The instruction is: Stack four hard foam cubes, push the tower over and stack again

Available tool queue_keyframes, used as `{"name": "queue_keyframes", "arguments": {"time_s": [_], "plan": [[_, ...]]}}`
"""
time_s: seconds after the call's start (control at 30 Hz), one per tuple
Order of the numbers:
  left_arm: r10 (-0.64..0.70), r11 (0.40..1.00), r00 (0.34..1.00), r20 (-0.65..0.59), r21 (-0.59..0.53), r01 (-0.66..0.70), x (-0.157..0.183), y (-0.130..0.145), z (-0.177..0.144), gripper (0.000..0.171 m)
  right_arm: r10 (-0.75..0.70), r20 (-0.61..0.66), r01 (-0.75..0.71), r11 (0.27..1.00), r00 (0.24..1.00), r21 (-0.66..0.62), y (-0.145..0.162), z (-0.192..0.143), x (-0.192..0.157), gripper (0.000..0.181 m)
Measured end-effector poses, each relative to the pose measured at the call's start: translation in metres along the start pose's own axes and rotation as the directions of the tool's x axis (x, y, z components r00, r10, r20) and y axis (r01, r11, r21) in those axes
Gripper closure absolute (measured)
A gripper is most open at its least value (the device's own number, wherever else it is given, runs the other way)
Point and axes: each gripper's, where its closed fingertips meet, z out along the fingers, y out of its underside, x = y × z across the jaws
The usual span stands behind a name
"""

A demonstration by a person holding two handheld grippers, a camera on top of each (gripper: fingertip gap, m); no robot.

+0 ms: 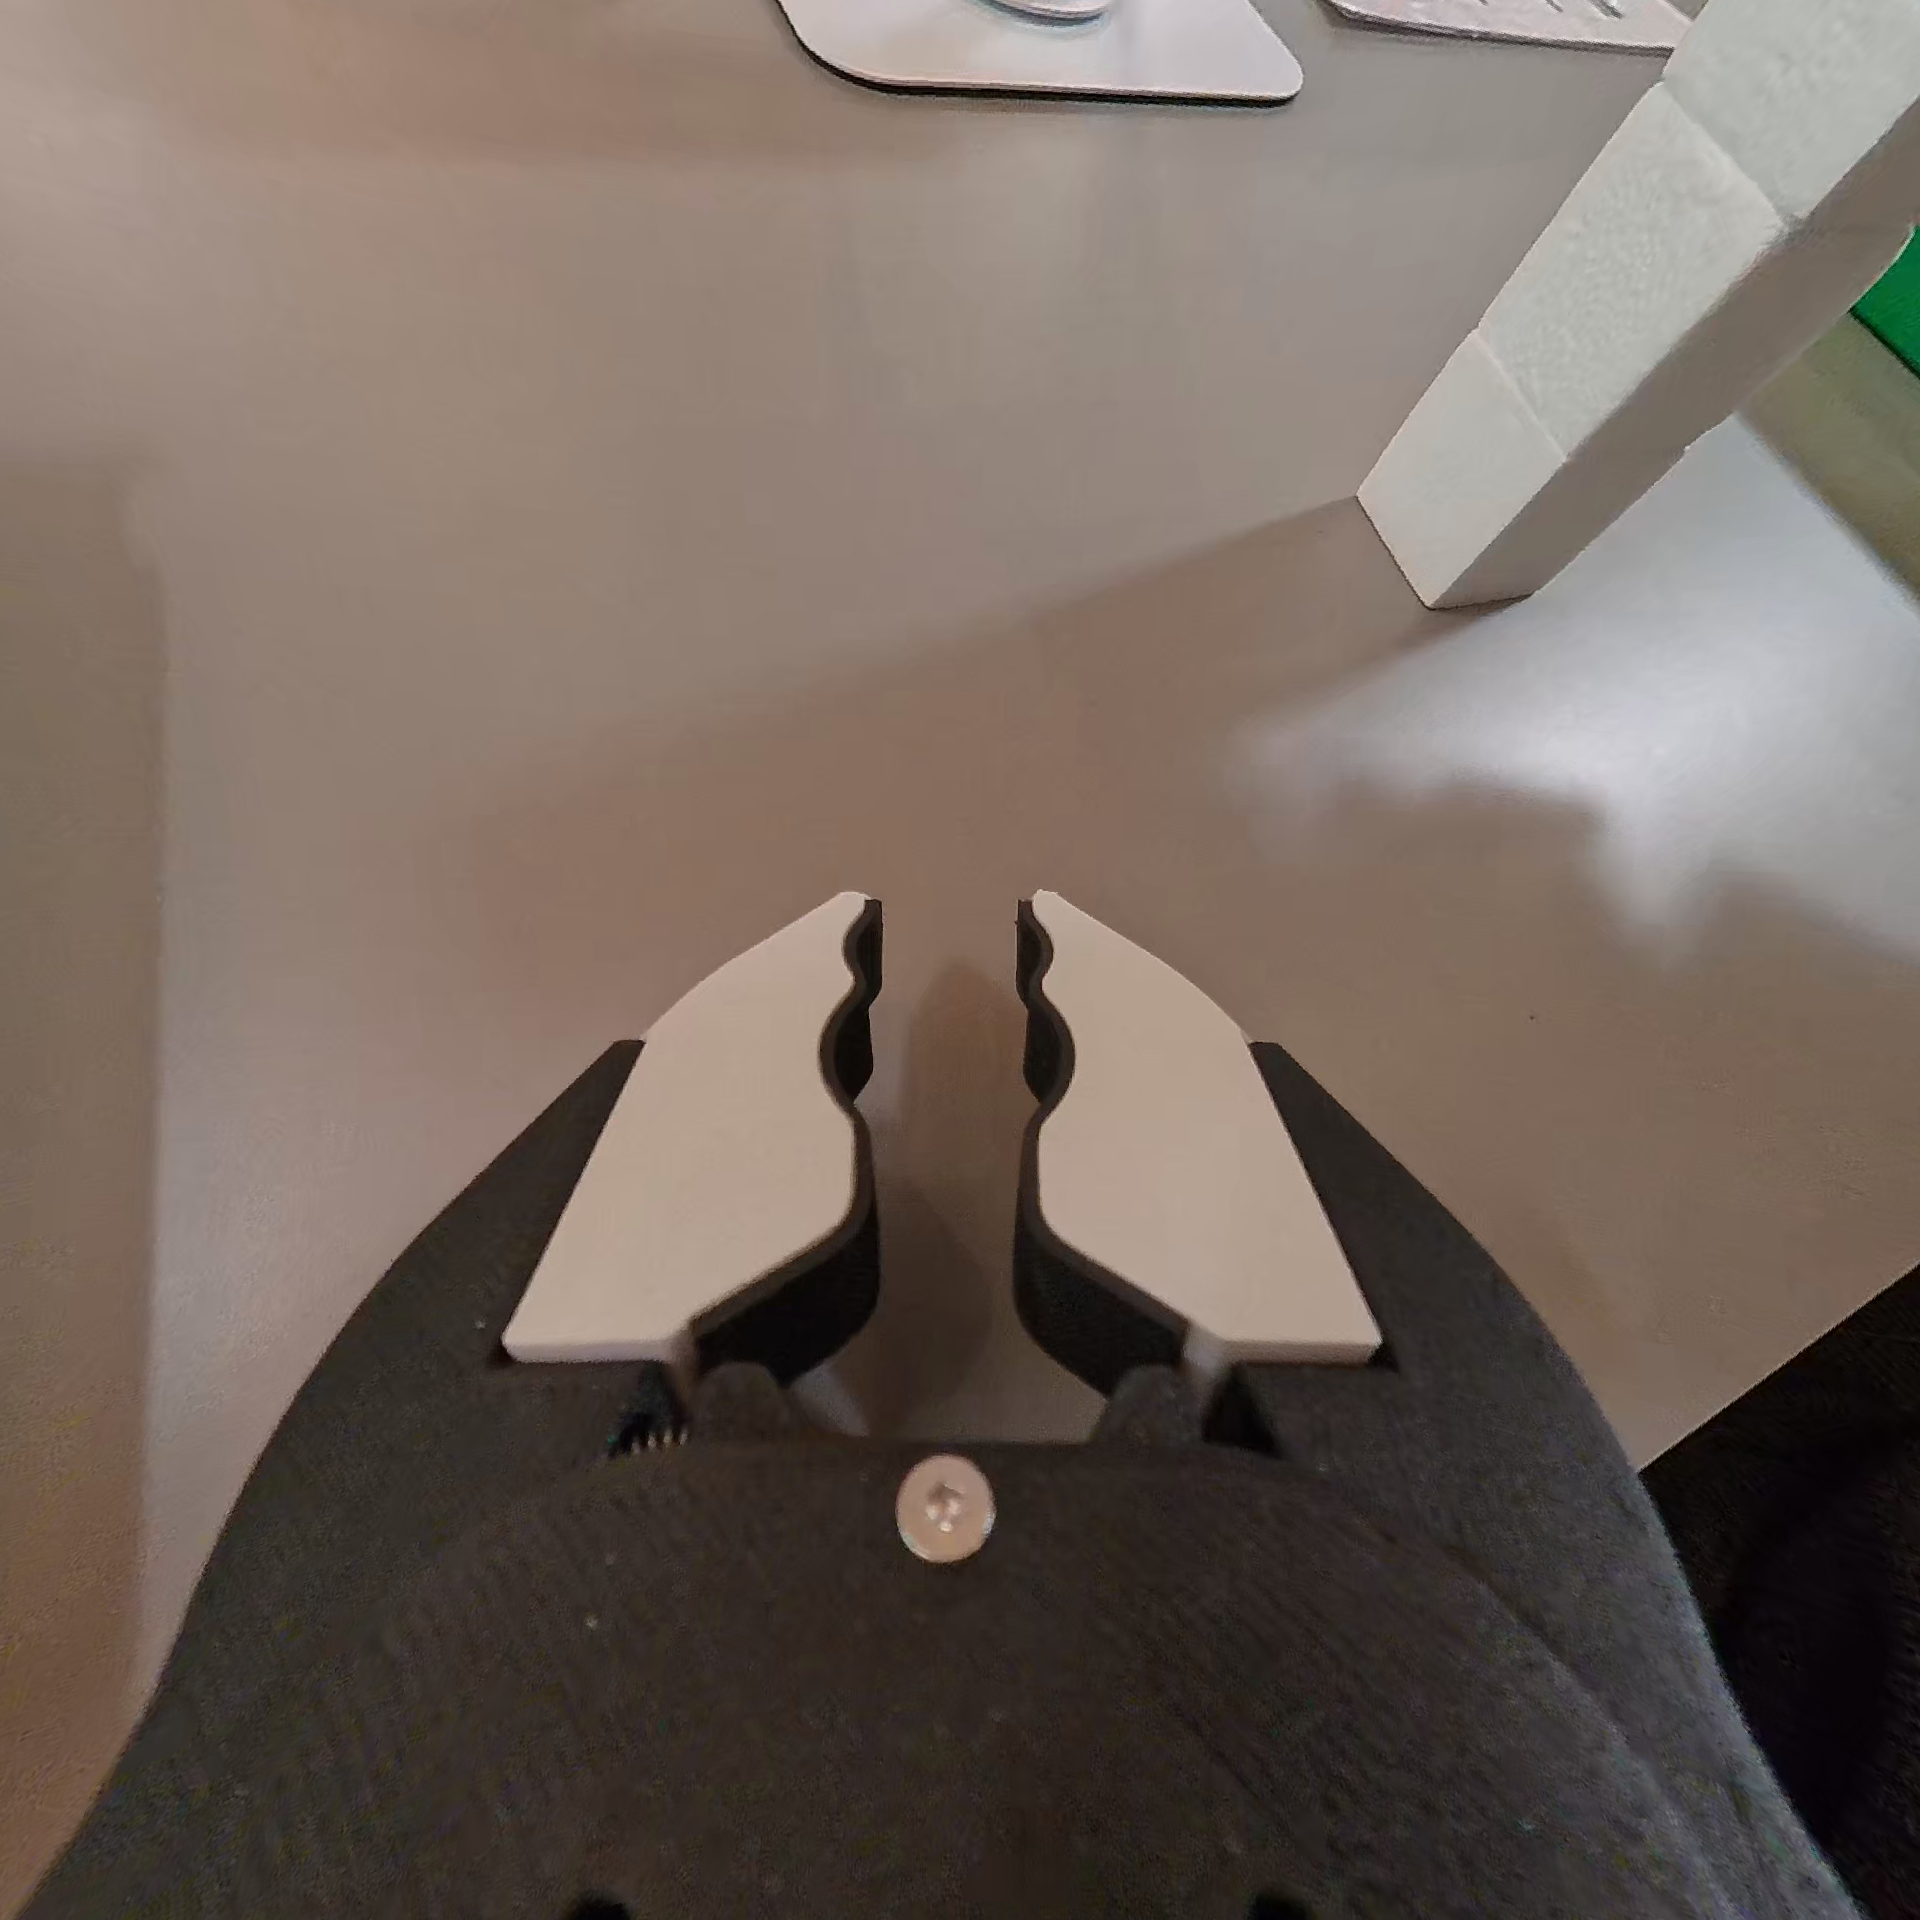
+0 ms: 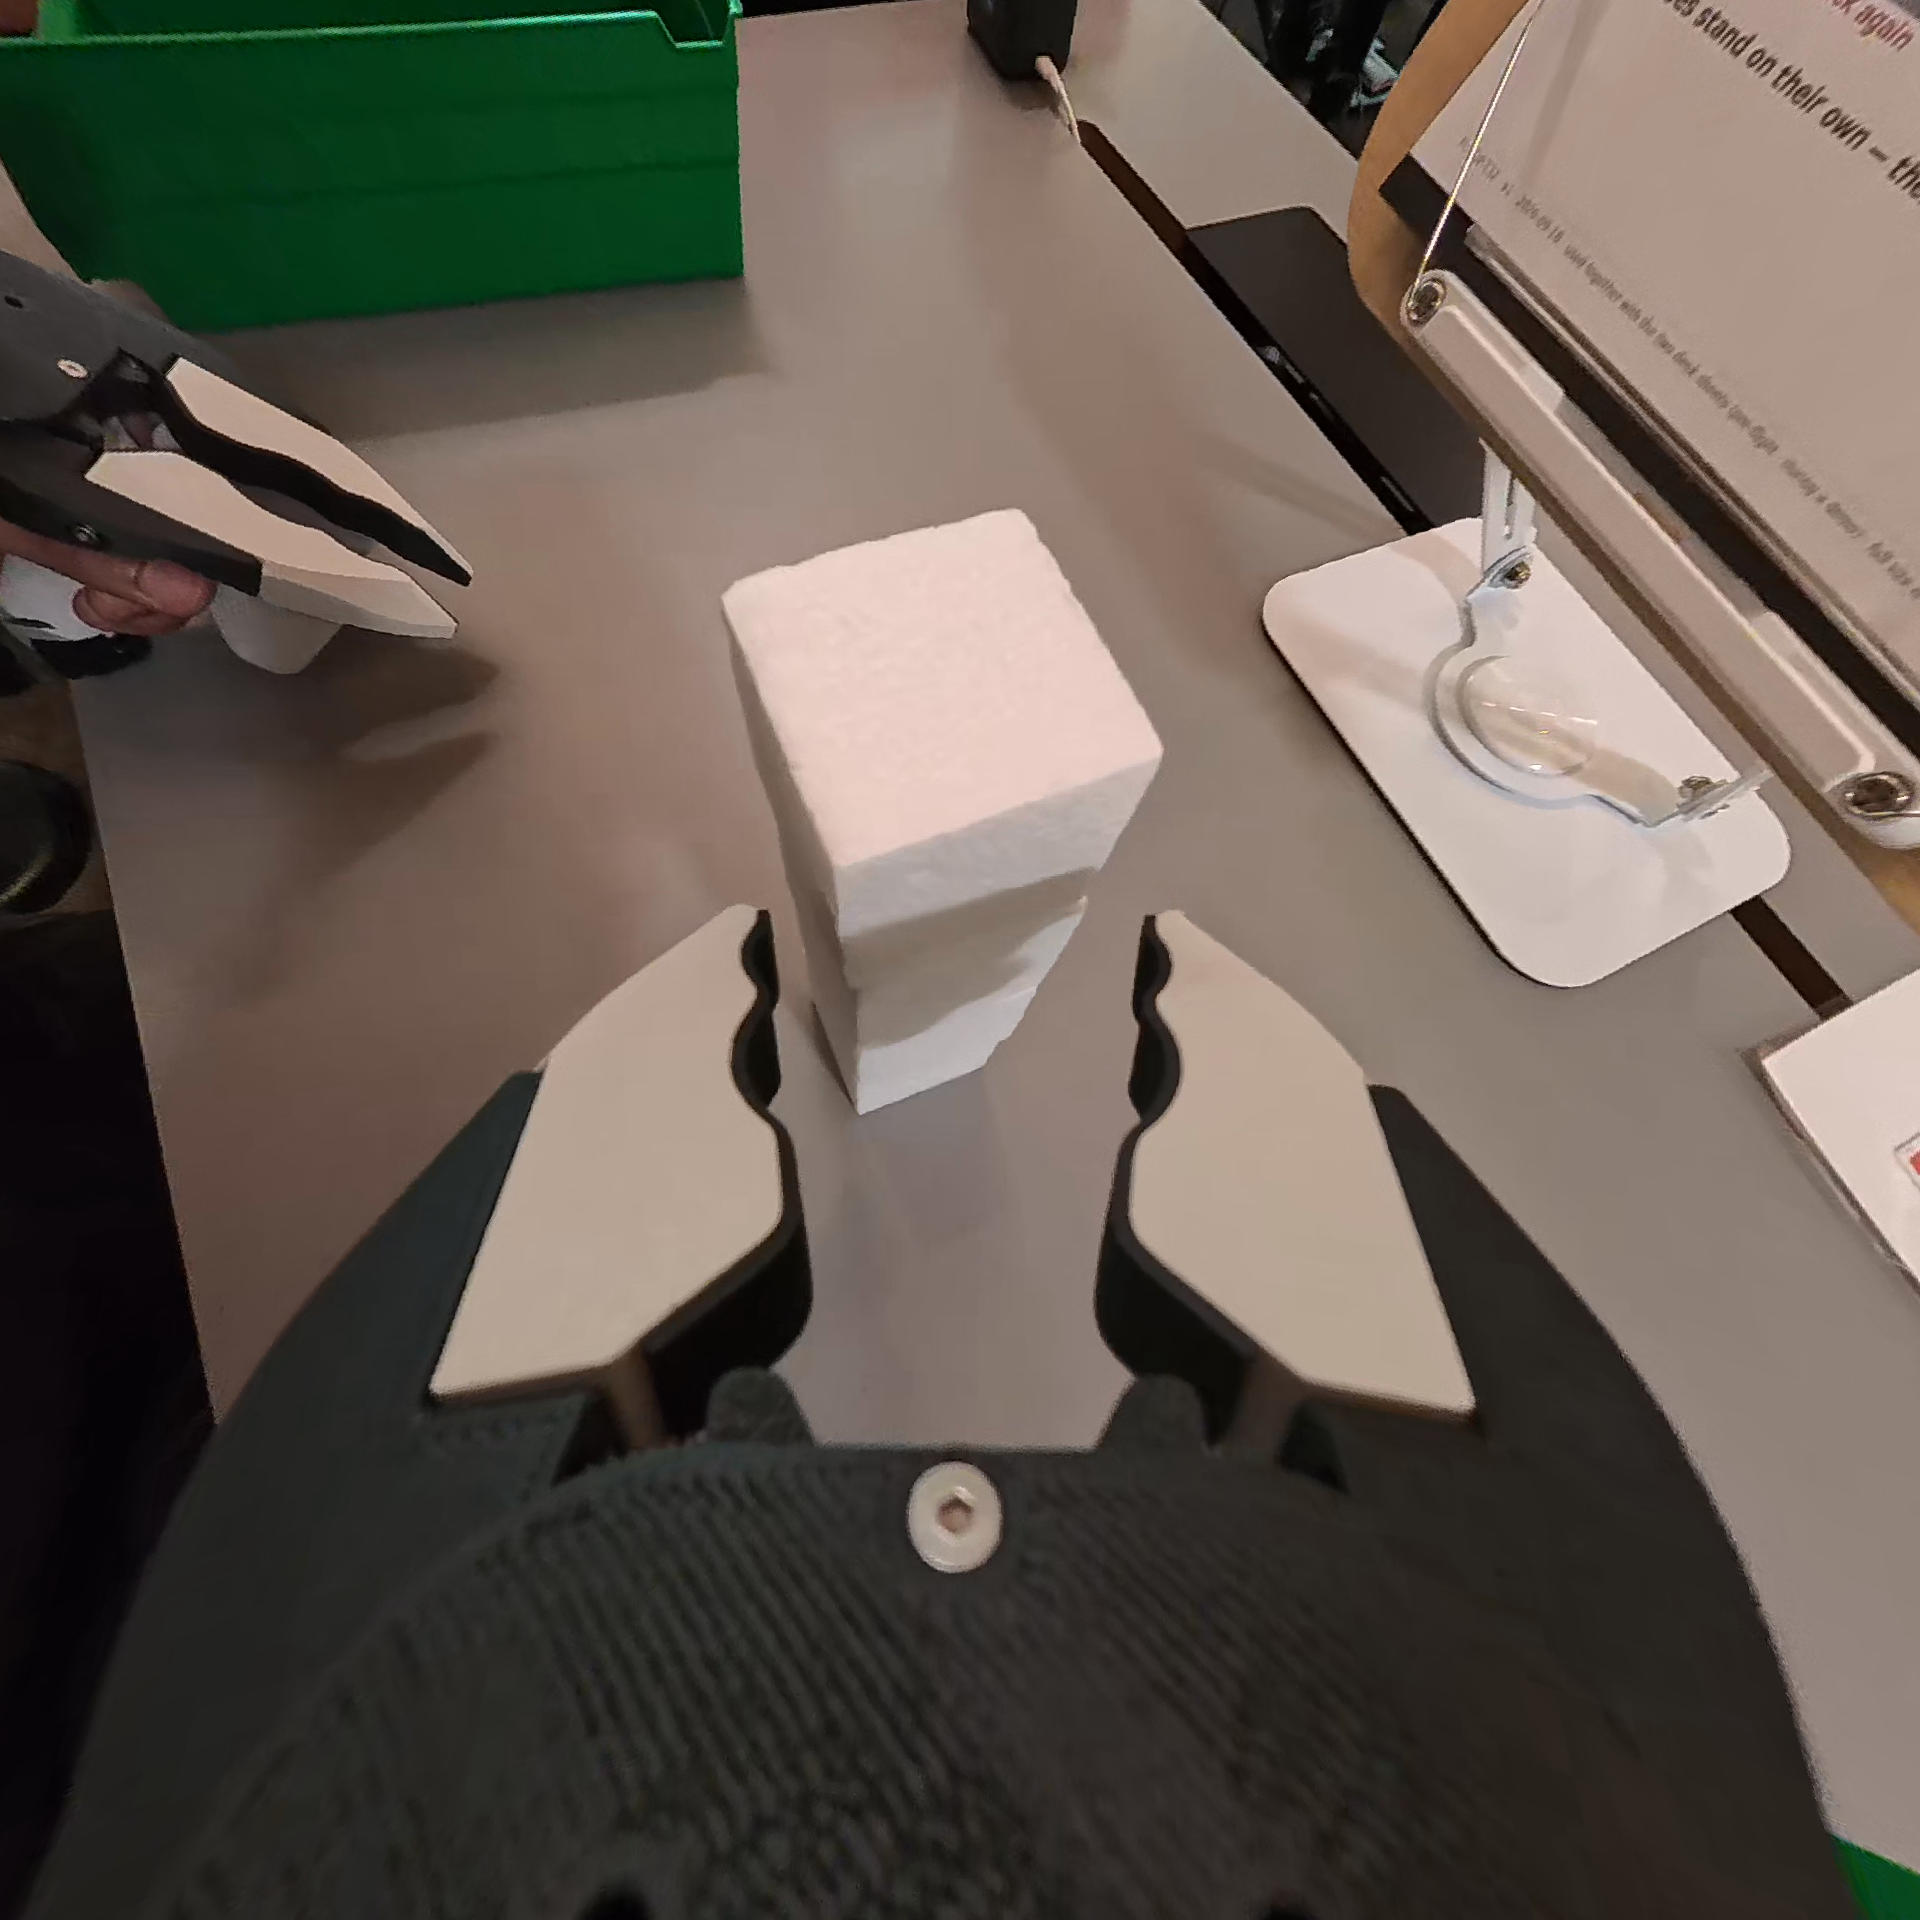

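A tall stack of white foam blocks [image 2: 935, 748] stands upright on the grey table [image 2: 623, 468]. My right gripper [image 2: 956, 920] is open and empty. It hovers just in front of the stack, with the lower blocks showing between its fingertips and no touch visible. My left gripper [image 1: 948, 909] is empty, with only a narrow gap between its jaws, above bare table. It also shows in the right wrist view [image 2: 457, 603], held by a hand [image 2: 145, 597] to the left of the stack and apart from it. In the left wrist view the stack [image 1: 1621, 312] rises at the far right.
A green bin [image 2: 416, 156] stands at the back left. A sign board [image 2: 1714, 312] on a white stand base [image 2: 1507, 748] is at the right, and the base also shows in the left wrist view [image 1: 1039, 52]. A white card [image 2: 1860, 1122] lies at the right edge. The table edge [image 1: 1558, 1299] is near. The tips of one gripper are about 30 cm away from the tips of the other.
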Motion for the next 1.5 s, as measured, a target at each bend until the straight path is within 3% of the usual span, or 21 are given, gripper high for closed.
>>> {"name": "queue_keyframes", "arguments": {"time_s": [0.5, 1.0, 1.27, 1.5], "plan": [[-0.007, 1.000, 1.000, -0.007, -0.004, 0.007, 0.000, 0.001, 0.000, 0.146, -0.006, -0.014, 0.007, 0.999, 1.000, 0.045, -0.006, -0.003, 0.003, 0.130], [-0.009, 1.000, 1.000, -0.009, -0.008, 0.009, 0.001, 0.001, 0.001, 0.145, -0.027, -0.018, 0.027, 0.999, 0.999, 0.030, -0.005, -0.003, 0.002, 0.128], [-0.008, 1.000, 1.000, -0.009, -0.009, 0.008, 0.001, 0.001, 0.001, 0.145, -0.027, -0.038, 0.027, 0.999, 0.999, -0.019, 0.003, -0.013, 0.007, 0.118], [-0.010, 1.000, 1.000, -0.009, -0.008, 0.010, 0.001, 0.001, 0.001, 0.145, 0.081, -0.047, -0.078, 0.995, 0.996, 0.070, -0.006, -0.037, 0.022, 0.135]]}}
